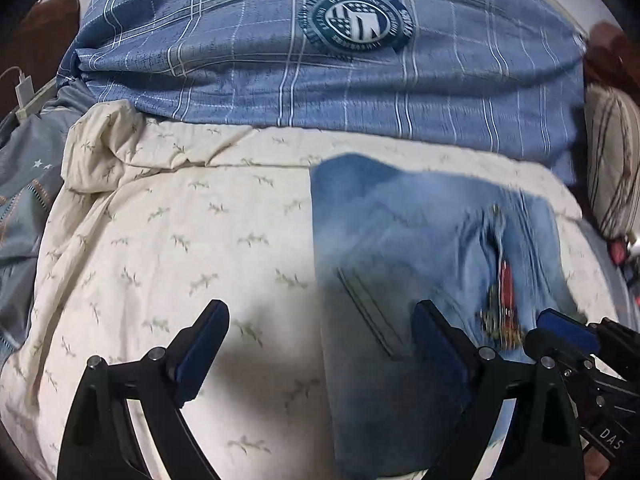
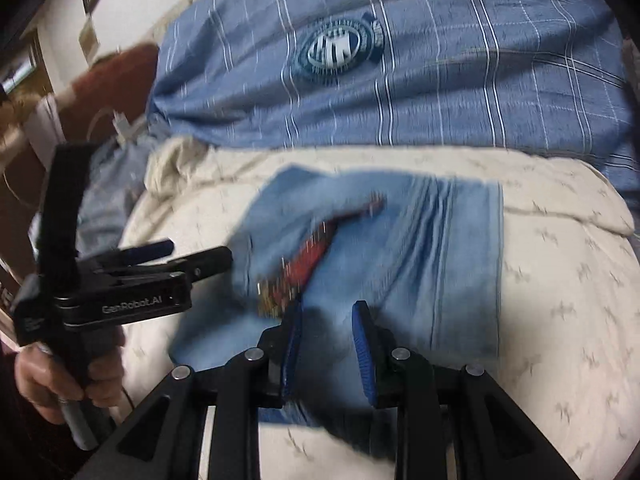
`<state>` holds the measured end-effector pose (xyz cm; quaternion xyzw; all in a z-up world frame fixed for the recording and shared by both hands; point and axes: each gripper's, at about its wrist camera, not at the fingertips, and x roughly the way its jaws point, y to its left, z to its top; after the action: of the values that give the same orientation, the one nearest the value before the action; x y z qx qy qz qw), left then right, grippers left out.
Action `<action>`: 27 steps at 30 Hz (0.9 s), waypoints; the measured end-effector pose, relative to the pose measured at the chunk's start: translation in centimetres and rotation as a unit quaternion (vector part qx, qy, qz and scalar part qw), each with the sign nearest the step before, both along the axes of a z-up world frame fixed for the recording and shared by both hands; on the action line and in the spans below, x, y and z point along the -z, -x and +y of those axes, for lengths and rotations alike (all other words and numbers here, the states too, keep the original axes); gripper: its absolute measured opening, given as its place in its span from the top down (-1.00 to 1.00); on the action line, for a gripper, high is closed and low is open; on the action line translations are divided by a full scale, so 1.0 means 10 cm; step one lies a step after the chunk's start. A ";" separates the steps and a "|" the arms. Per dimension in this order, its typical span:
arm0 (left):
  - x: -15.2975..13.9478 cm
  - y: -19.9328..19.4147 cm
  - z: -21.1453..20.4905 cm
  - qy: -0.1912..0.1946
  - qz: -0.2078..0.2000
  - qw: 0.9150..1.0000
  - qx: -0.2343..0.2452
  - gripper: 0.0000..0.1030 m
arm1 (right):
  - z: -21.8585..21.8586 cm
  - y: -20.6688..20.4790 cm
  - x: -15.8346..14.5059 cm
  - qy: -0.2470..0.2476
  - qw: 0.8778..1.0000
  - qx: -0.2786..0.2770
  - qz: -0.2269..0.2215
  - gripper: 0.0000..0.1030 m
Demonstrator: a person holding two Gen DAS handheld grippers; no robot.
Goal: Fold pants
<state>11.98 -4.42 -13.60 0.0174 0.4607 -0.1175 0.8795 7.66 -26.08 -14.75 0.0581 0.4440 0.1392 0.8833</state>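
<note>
My left gripper [image 1: 320,344] gapes wide over the pants' [image 1: 420,240] left edge; my right gripper [image 2: 326,344], narrowly parted, hovers above them.

Two close wrist views, side by side, both facing the jeans [image 1: 420,248] and blue plaid duvet [image 2: 400,80].

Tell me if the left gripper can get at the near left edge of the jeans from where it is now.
Probably yes. The left gripper is open, with the left edge of the jeans lying between its fingers on the cream quilt, nothing covering it. The right gripper sits off to the side.
</note>
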 end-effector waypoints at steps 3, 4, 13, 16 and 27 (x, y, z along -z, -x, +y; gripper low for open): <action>0.07 0.05 -0.06 -0.025 -0.009 1.000 0.005 -0.82 | -0.02 0.09 0.08 0.006 1.000 0.007 -0.001 0.44; 0.09 0.04 -0.07 -0.031 -0.011 0.999 0.007 -0.82 | -0.03 0.10 0.10 0.006 1.000 0.009 0.000 0.44; 0.16 0.15 -0.12 -0.066 -0.047 0.997 0.015 -0.83 | -0.04 0.21 0.19 -0.004 1.000 0.024 -0.005 0.43; 0.20 0.16 -0.13 -0.071 -0.049 0.996 0.020 -0.84 | -0.02 0.20 0.19 0.000 1.000 0.023 -0.004 0.43; 0.14 0.25 -0.06 -0.066 -0.049 0.997 0.000 -0.83 | -0.08 0.36 -0.05 -0.004 0.998 0.047 -0.044 0.43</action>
<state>9.51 -4.99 -14.99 0.0812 0.4243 -0.0857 0.8978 4.04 -26.86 -14.30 0.0764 0.4005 0.1015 0.9075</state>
